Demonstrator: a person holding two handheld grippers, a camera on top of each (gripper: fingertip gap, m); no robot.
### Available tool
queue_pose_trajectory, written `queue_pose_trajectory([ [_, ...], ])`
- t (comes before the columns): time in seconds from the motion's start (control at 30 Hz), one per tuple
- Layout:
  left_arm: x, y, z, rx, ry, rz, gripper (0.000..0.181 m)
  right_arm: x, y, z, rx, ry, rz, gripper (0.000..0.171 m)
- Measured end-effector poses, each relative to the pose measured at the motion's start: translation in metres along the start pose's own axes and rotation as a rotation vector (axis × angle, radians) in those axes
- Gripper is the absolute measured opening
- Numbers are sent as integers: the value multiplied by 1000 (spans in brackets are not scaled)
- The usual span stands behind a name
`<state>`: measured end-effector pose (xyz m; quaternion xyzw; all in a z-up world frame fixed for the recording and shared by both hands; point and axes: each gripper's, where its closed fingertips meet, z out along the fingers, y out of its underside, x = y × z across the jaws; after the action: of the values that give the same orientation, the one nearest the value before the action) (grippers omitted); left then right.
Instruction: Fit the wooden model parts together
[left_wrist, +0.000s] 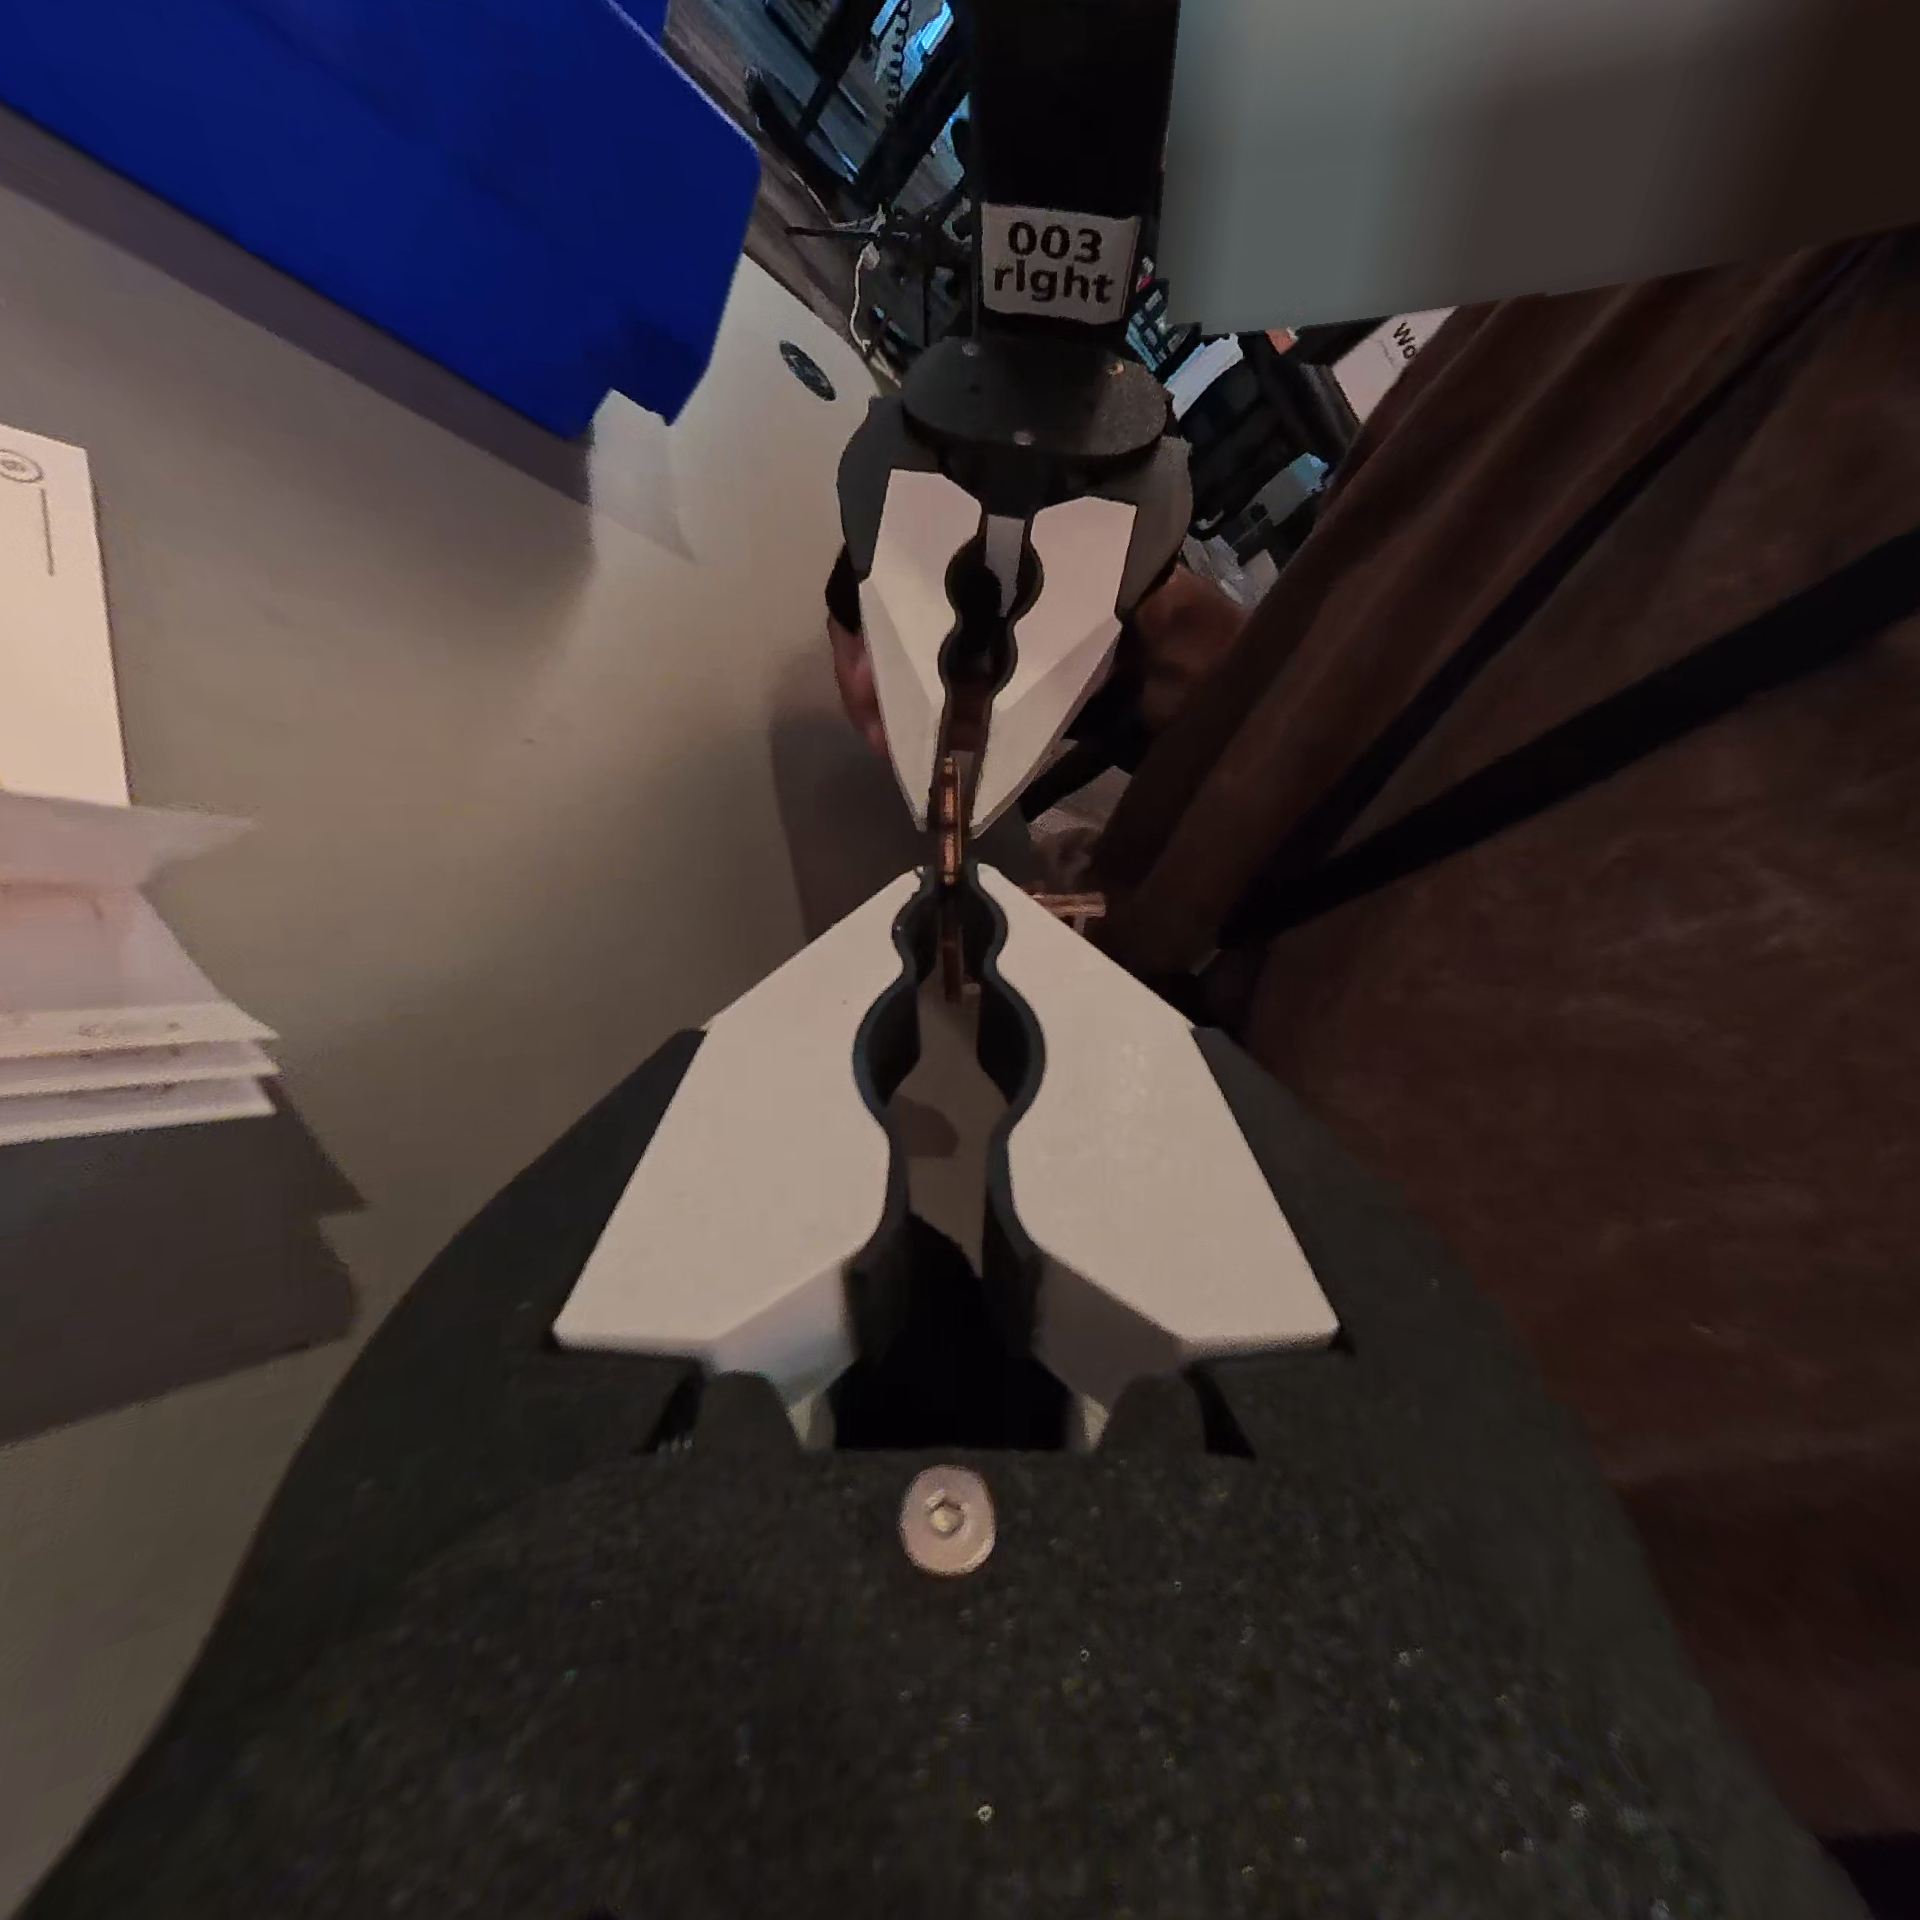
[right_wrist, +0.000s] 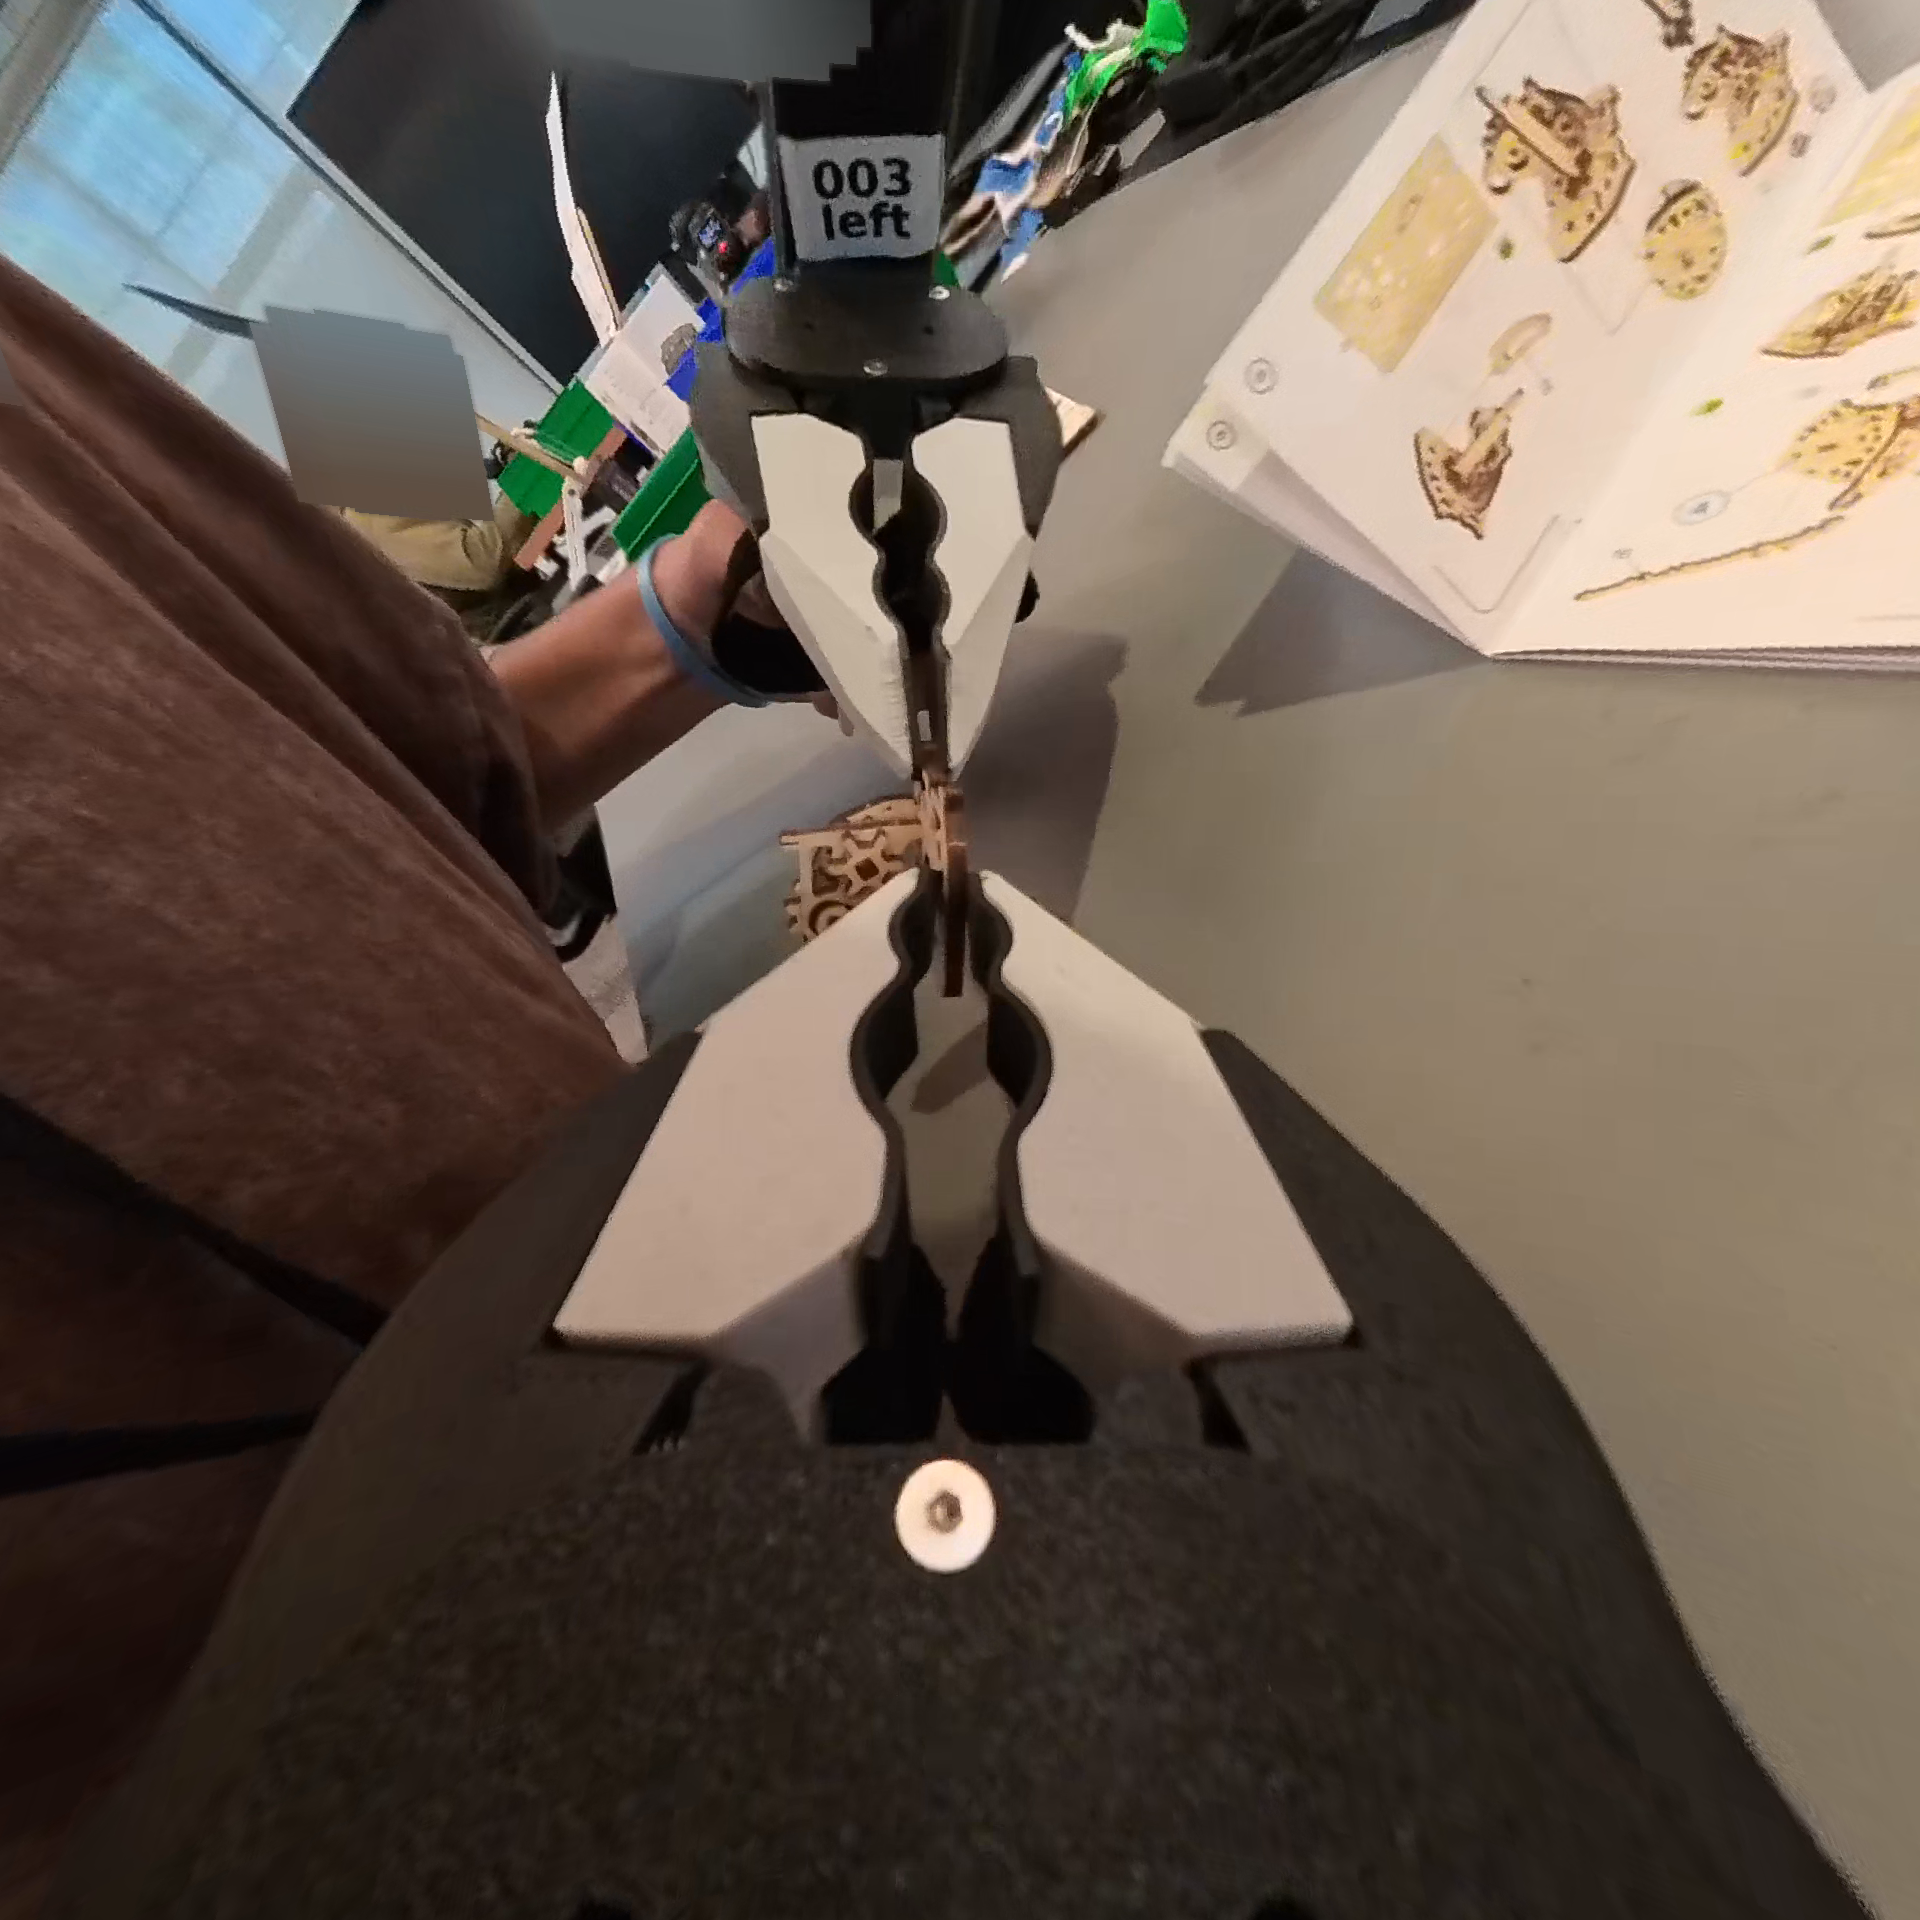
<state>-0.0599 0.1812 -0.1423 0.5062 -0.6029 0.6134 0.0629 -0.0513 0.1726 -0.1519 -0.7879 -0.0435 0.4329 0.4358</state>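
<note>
Left wrist view, left to right. Open instruction booklet (left_wrist: 94, 935) at the table's left edge, pages fanned. Blue bin (left_wrist: 395, 177) at the far left corner, overhanging the grey table (left_wrist: 436, 748). Centre: left gripper (left_wrist: 948, 883) pinched onto a thin wooden part (left_wrist: 951, 935), seen edge-on, standing upright between the white fingertips (left_wrist: 831, 997). Directly opposite, tip to tip: right gripper (left_wrist: 948, 821), closed on a second thin wooden part (left_wrist: 948, 800). The two parts meeting or nearly meeting in the narrow space between the two tools; contact not resolvable. Small wooden piece (left_wrist: 1070, 906) just beside the left gripper's tip, on the right. Brown garment (left_wrist: 1558, 831) filling the right side.

Right wrist view, left to right. Brown garment (right_wrist: 260, 831) along the left. Hand (right_wrist: 717, 613) with a blue wristband behind the far tool. Part-built wooden model (right_wrist: 852, 873) with gear cut-outs resting on the table (right_wrist: 1351, 935), near the table's near edge, just left of the tips. Centre: right gripper (right_wrist: 948, 883) clamped on its flat wooden part (right_wrist: 954, 925); left gripper (right_wrist: 930, 764) facing it, shut around its own piece (right_wrist: 928, 743). Instruction booklet (right_wrist: 1558, 364) open at the far right corner, showing printed model drawings.
</note>
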Motion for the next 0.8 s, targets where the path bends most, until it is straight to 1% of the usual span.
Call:
queue_pose_trajectory([
  [0.2, 0, -3, 2, 20, -8, -24, 2, -2, 1, -2, 2, -56, 77, 3],
  [0.3, 7, -2, 2, 16, 47, -53, 12, -6, 2, -2, -3, -71, 70, 3],
  [0.33, 10, -1, 2, 13, 62, -58, 12, -8, 2, -2, -4, -77, 60, 3],
  [0.47, 11, 2, 2, -7, 55, -46, 7, -13, 4, 1, -24, -73, 11, 3],
  [0.6, 12, 4, 2, -32, 50, -27, 2, -15, 3, 2, -24, -79, 9, 3],
  [0.7, 11, 5, 2, -53, 30, -3, 2, -14, 4, 3, -31, -74, 13, 3],
  [0.8, 6, 8, 1, -70, 4, 14, 1, -9, 6, 6, -45, -20, -11, 4],
])
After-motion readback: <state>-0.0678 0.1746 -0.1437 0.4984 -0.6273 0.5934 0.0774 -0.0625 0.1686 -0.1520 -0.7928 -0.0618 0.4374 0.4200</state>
